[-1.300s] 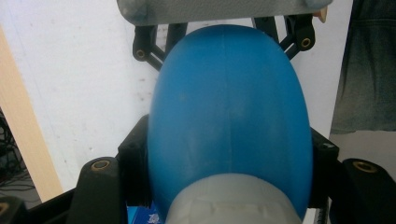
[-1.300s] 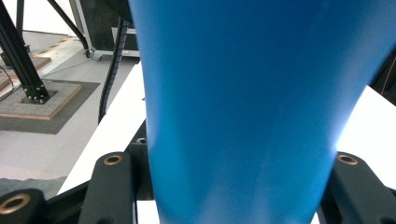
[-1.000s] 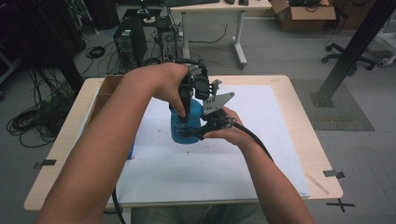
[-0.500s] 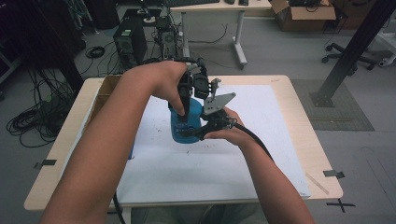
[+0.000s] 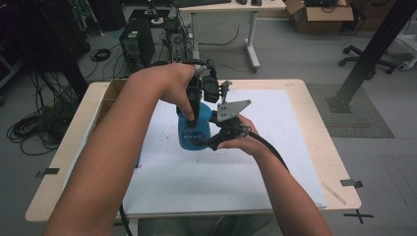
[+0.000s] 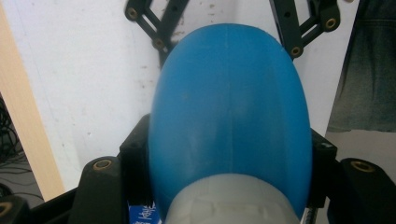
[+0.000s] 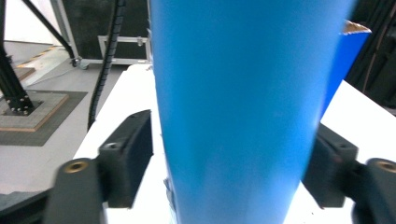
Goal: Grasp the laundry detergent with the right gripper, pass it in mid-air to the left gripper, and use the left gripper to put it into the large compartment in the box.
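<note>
While the left gripper [image 5: 196,115] came down from above, its black jaws were clamped on either side of the blue plastic bottle [image 5: 193,132], pads tight against the rounded body just past the grey cap [image 6: 233,200], so that one was clearly pinching it. In the left gripper view the bottle ran straight out between the jaws, with the white sheet [image 6: 84,70] lying behind it and the tan table edge [image 6: 23,116] off to the side.

The right gripper [image 5: 209,142] came in level from the side, low on the same bottle. Its jaws had just been opening, and in the right gripper view there was a sliver of gap between the left pad and the blue wall, so the bottle [image 7: 243,107] sat between spread jaws rather than in a real squeeze. Couldn't tell if the far pad was touching.

Further out from both claws, the bottle stood upright around the middle of the white sheet [image 5: 275,118] on the wooden table [image 5: 324,123], label facing the person. Beyond the table sat computer towers [image 5: 135,44] and a white desk [image 5: 231,7] on the grey floor.
</note>
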Demonstrator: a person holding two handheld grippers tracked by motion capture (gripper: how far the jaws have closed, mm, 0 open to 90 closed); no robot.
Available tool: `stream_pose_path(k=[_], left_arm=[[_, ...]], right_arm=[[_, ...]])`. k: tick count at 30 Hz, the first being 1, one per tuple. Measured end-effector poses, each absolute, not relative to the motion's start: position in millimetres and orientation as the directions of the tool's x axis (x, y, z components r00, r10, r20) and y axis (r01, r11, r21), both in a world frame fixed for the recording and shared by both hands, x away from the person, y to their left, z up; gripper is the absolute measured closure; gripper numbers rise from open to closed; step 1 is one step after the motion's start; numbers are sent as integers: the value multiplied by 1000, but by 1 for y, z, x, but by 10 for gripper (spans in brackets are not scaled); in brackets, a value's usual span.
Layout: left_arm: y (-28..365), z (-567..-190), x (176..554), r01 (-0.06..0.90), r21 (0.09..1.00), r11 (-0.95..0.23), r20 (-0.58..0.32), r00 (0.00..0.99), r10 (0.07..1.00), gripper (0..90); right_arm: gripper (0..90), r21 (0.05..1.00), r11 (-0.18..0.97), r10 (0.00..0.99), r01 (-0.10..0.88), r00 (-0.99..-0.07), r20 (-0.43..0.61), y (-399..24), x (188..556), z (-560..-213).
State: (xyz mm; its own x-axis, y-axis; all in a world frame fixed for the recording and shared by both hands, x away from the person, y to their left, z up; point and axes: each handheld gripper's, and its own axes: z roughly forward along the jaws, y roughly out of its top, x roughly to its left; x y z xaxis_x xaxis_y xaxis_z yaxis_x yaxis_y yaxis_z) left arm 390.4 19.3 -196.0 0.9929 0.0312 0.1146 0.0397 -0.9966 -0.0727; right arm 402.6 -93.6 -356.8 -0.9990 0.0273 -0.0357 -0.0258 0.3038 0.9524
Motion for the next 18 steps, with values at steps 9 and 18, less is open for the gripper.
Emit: stream_pose_path(k=[9, 18], left_arm=[[21, -194, 392, 56, -71, -996, 114, 992, 48, 381], [22, -191, 393, 106, -89, -990, 110, 989, 97, 381]], right_arm=[[58, 945, 326, 60, -13, -998, -35, -97, 401, -357], [4, 922, 385, 86, -29, -994, -67, -118, 400, -344]])
